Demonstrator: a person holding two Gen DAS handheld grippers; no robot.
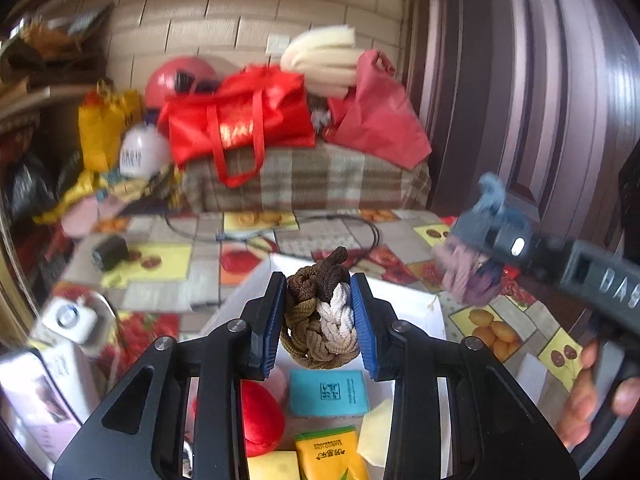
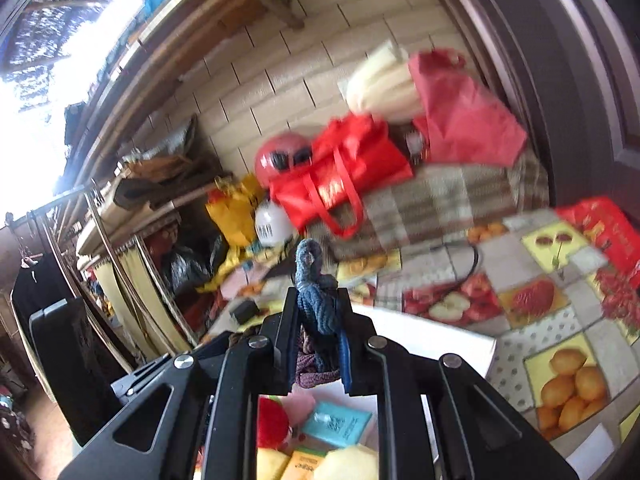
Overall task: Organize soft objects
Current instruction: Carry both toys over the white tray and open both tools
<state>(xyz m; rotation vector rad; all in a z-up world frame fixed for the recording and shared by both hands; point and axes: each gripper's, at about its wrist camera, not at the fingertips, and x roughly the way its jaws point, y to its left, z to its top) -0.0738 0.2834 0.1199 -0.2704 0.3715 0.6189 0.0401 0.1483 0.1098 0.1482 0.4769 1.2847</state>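
Note:
My left gripper point(image 1: 319, 312) is shut on a braided scrunchie point(image 1: 320, 320) of brown, tan and white cord, held above a white box point(image 1: 416, 312). Inside the box lie a red plush point(image 1: 260, 416), a teal packet point(image 1: 328, 394), an orange-yellow packet point(image 1: 332, 456) and pale yellow sponges point(image 1: 272, 466). My right gripper point(image 2: 318, 320) is shut on a blue and mauve braided scrunchie point(image 2: 316, 304), also above the white box point(image 2: 440, 344). In the left wrist view the right gripper point(image 1: 516, 246) comes in from the right with that scrunchie point(image 1: 472, 264), a hand point(image 1: 588, 400) on its handle.
The table wears a fruit-patterned cloth point(image 1: 160, 264) with a black cable point(image 1: 340, 232) and a small dark block point(image 1: 110, 254). Behind it a plaid-covered bench point(image 1: 312, 176) carries red bags point(image 1: 240, 120). A dark door point(image 1: 540, 80) stands at right, shelves point(image 2: 120, 208) at left.

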